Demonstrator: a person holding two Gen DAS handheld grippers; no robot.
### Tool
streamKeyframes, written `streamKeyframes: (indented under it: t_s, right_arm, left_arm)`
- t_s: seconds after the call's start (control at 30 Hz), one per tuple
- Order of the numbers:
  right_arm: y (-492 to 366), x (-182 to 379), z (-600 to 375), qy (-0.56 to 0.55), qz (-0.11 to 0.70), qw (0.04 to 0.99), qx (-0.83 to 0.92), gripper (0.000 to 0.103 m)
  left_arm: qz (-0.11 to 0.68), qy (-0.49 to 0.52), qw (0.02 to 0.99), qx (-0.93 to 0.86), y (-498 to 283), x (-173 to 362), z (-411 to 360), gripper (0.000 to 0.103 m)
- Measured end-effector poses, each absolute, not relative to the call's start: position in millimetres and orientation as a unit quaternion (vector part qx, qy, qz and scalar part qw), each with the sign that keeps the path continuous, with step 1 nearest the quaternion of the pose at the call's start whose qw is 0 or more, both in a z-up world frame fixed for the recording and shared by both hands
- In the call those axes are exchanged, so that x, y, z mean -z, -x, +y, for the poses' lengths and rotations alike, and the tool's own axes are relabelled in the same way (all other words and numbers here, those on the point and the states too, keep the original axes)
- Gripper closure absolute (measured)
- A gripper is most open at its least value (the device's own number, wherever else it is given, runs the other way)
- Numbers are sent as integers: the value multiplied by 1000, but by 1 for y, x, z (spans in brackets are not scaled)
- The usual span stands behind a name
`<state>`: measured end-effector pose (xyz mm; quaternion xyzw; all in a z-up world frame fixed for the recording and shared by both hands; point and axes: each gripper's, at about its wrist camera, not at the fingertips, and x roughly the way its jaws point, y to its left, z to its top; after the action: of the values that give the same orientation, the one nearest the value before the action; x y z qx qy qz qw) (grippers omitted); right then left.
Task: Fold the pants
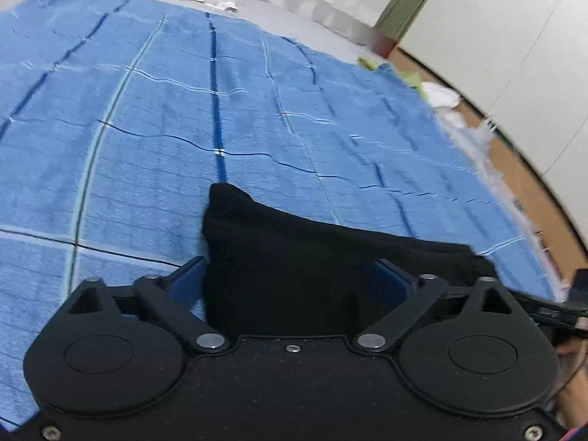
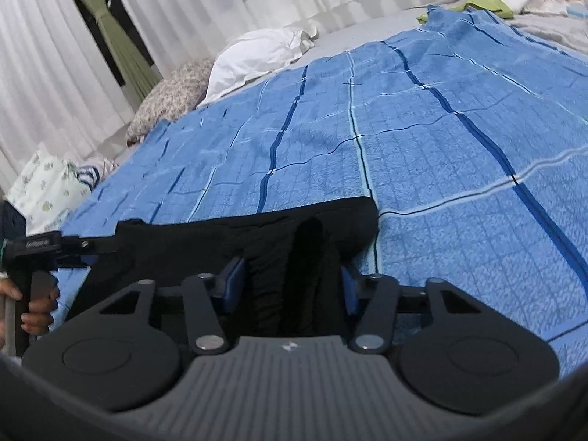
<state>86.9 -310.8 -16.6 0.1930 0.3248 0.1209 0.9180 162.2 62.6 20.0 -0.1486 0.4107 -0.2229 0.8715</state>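
Black pants (image 1: 279, 250) lie on a blue checked bedspread (image 1: 165, 117) close in front of both grippers. My left gripper (image 1: 290, 279) stands wide, the cloth's left corner lying between its blue pads (image 1: 191, 279) without being squeezed. In the right wrist view the pants (image 2: 239, 224) stretch leftward as a flat band. My right gripper (image 2: 292, 283) has its blue pads (image 2: 233, 279) pressed on a bunched fold of the cloth near its right corner. The left gripper's body (image 2: 47, 246) and the hand (image 2: 36, 305) holding it show at the far left, at the band's other end.
The bedspread (image 2: 441, 139) covers most of the bed. A white pillow (image 2: 257, 51) and a patterned pillow (image 2: 172, 92) lie at the head, with folded clothes (image 2: 47, 187) at the left. The bed's edge drops to a brown floor (image 1: 474, 117) beside white cabinet doors (image 1: 514, 36).
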Motion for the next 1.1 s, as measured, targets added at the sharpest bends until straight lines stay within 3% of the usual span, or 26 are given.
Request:
streamKeyframes:
  t_s: [0.07,0.13,0.17,0.2,0.27,0.4,0.63,1.1]
  right_arm:
    - [-86,17,-313,-201,322,917,-119,56]
    - [-85,17,-312,-199,320,919,-119,60]
    - [-85,16,-310,-196,318,920,-119,63]
    - [-84,16,-308,-196,317,920,-119,65]
    - [-85,15,-306,-201,317,919,-118,69]
    - [-86,14,-304,-216,312,918,-115,72]
    - [-111,-8,-276,-181,290,935,-100,76]
    - [-243,-19,-230,-129,294,943,-82,76]
  left_arm:
    - [413,157,871,215,-165,-17,64,7]
    - [410,157,875,205,-165,-17,63,14]
    - [408,149,878,200,-165,-18,61,38]
    - [412,143,878,196,-166,-18,59,51]
    - [413,132,882,183,-165,-18,57,55]
    - [391,133,896,162,-160,-20,60,85]
    - [334,82,933,109,-164,-46,48,91]
    - [323,56,945,10,-287,-51,50,91]
